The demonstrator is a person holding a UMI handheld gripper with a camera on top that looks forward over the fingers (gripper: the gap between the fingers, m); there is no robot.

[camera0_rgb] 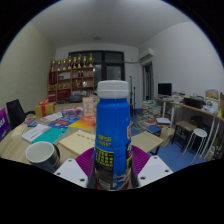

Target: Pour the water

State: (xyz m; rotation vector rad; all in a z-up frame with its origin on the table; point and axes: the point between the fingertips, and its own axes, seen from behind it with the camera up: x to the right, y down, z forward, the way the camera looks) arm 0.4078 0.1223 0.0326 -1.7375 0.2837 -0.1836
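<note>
One blue bottle (112, 135), upright and capped, clamped between the tongs (112, 172); white cup (42, 155) near left on the surface (75, 142) (pouring apparently not begun).

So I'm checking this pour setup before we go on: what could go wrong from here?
The blue bottle sits upright between the gripper fingers with its white cap apparently on, so tipping now would likely pour nothing. The cup stands off to the side near the table edge; a swing could knock it. Papers lie close by, so spills would wet them.
</note>
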